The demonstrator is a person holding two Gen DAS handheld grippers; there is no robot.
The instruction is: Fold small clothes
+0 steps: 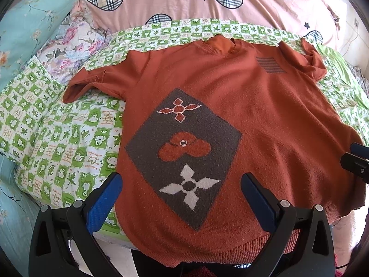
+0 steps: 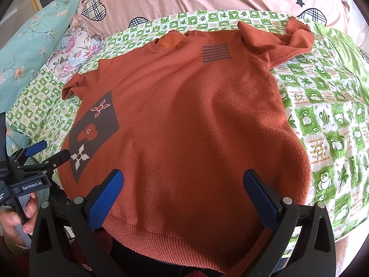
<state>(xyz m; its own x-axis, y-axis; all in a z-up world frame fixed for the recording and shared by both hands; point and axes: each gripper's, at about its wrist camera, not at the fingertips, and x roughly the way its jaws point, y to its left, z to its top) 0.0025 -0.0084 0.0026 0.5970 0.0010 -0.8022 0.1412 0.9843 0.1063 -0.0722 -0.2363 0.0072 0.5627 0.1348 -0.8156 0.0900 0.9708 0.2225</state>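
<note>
An orange knitted short-sleeved sweater (image 1: 242,120) lies spread flat, front up, on a green-and-white checked quilt (image 1: 57,143). A grey diamond patch with flower motifs (image 1: 182,147) sits on its lower left side. A small striped patch (image 1: 271,65) marks the chest. My left gripper (image 1: 182,182) stands open above the hem, its blue fingers straddling the grey patch. My right gripper (image 2: 184,180) is open above the hem on the sweater (image 2: 196,120), nothing between its fingers. The right sleeve (image 2: 293,39) is bunched. The left gripper (image 2: 46,153) appears at the left edge of the right wrist view.
A pink duvet with plaid hearts (image 1: 207,2) is piled behind the quilt. A teal floral pillow (image 1: 25,27) and a floral cloth (image 1: 76,39) lie at the far left. A hand (image 2: 16,219) holds the left gripper's handle. The bed's front edge runs beneath the hem.
</note>
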